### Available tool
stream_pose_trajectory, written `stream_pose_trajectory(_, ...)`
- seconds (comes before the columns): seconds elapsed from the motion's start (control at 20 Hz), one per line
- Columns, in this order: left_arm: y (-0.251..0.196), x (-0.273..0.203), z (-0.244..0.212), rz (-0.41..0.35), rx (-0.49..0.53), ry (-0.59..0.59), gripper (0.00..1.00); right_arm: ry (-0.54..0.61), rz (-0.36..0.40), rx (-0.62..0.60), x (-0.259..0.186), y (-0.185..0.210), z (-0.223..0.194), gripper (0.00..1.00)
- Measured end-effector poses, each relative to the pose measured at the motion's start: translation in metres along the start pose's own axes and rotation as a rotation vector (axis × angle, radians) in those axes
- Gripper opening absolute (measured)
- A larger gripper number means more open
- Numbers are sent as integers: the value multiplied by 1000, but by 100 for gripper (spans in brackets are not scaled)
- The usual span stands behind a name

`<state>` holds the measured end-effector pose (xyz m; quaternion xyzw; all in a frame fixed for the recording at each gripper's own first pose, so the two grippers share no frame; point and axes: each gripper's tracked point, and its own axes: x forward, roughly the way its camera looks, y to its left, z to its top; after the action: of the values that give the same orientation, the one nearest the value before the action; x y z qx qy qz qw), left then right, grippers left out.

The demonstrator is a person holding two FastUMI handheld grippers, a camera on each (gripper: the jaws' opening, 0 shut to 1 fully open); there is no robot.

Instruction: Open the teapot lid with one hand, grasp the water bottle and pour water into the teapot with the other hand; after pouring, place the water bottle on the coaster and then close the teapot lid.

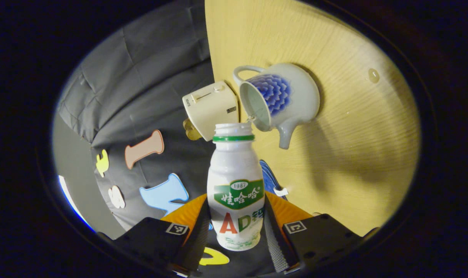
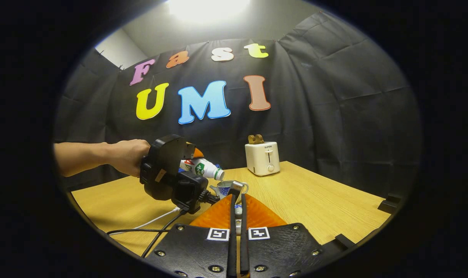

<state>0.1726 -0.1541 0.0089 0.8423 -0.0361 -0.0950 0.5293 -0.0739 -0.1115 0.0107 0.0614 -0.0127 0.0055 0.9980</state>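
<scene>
Between the left tongs (image 1: 237, 227), the water bottle (image 1: 235, 193) is clamped by both fingers at its lower body, tipped so its open mouth hangs just over the teapot (image 1: 280, 96), whose opening stands uncovered to take the stream. Nearest in the right gripper view, the right tongs (image 2: 237, 206) are closed narrow, with something small and pale pinched between the fingers, probably the lid held clear of the pour, though I cannot tell for sure. Beyond, a hand (image 2: 127, 156) tilts the bottle over the pot. Farthest back, a toaster (image 2: 262, 157) sits on the counter (image 2: 315, 200).
</scene>
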Motion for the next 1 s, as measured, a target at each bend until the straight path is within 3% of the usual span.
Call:
stream_pose_trajectory(0.05,0,0,-2,3,-1,4,75,-3,-1,0,0,0,1,4)
stream_pose_trajectory(0.1,-1,1,-1,5,4,3,80,-6,-3,-3,-1,-1,2,4)
stream_pose_trajectory(0.25,3,-2,1,23,43,-1,80,-6,-3,-5,-1,-1,2,4)
stream_pose_trajectory(0.3,3,-1,2,26,44,-4,70,-6,-3,-4,0,-1,1,4)
stream_pose_trajectory(0.4,5,-1,1,42,65,-2,80,-4,-4,-4,0,-1,2,4)
stream_pose_trajectory(0.55,5,-1,0,44,86,-3,75,-7,-5,-4,0,-2,3,4)
stream_pose_trajectory(0.6,5,-2,0,42,91,-1,80,-8,-4,-4,-1,-1,3,4)
stream_pose_trajectory(0.7,6,-1,0,50,107,1,71,-9,-5,-6,-1,-1,4,4)
stream_pose_trajectory(0.8,6,0,-2,52,109,1,80,-7,-5,-3,-1,-2,2,4)
stream_pose_trajectory(0.9,7,1,-2,66,104,0,75,-8,-7,-1,-1,-2,3,4)
stream_pose_trajectory(1.0,6,0,0,67,98,-4,80,-8,-9,-1,-1,-3,3,4)
